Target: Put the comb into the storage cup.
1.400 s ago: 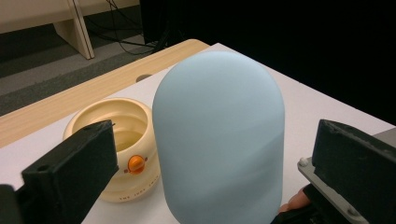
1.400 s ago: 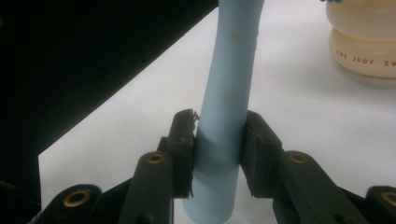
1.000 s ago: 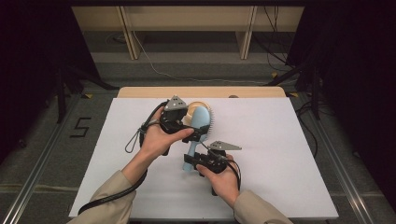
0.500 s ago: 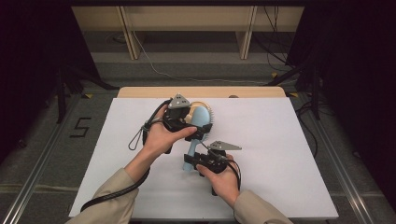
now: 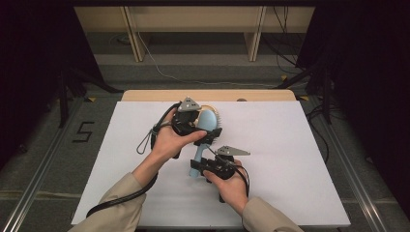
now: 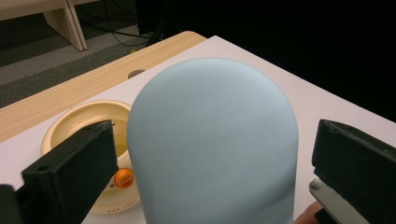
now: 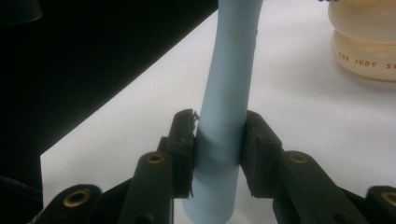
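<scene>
Right hand-held gripper (image 5: 209,163), nearest the person, is clamped on the handle of a pale blue hairbrush (image 5: 207,126); in the right gripper view both pads press the shaft (image 7: 227,126) close to its butt end. One brush, and it lies out over the white desk (image 5: 300,159), handle toward the person, head pointing away.

Left hand-held gripper (image 5: 205,126) sits farther out at the brush head. In the left gripper view the rounded blue back (image 6: 212,144) fills the space between the jaws, which stand wide with a gap showing on each side, so nothing is gripped there yet.

Beyond and beside the head, one cream round container (image 6: 79,123) rests on the desk, with one small orange bead (image 6: 123,177) on its body. Bristles show along the far edge of the head in the high view.

Judgement on the step: the left jaws seem to be lining up on the head. Best to centre them across its widest part before closing, keep the right grip steady so the brush does not swing, and stay clear of the container.
</scene>
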The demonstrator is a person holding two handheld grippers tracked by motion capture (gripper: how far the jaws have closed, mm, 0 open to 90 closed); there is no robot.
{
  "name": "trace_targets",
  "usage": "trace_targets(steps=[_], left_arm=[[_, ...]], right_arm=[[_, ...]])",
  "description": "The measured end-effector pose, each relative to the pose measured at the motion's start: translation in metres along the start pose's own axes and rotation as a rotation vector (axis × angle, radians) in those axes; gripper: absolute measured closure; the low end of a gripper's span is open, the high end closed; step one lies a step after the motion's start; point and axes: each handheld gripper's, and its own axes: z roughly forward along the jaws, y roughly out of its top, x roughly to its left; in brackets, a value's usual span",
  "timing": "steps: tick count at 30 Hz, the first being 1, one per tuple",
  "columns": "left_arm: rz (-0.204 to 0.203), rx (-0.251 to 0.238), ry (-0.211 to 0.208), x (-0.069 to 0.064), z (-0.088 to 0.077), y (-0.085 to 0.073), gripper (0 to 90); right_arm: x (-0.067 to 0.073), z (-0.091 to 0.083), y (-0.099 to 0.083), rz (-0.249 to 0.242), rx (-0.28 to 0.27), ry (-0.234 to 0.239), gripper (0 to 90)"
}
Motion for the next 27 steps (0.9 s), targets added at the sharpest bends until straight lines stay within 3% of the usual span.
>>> trace_targets(steps=[16, 22, 27], left_arm=[[-0.026, 0.020, -0.007, 0.0009, 0.0068, -0.0008, 2.8], [-0.047, 0.003, 0.002, 0.0022, 0.0052, -0.0014, 16.9], [-0.045, 0.001, 0.003, 0.0015, 0.0043, -0.0022, 19.1]], right_arm=[[-0.0002, 0.0006, -0.0004, -0.002, 0.004, 0.003, 68.2], [-0.0012, 0.0003, -0.0002, -0.002, 0.001, 0.000, 68.2], [-0.0013, 0.0008, -0.0007, -0.003, 0.004, -0.001, 68.2]])
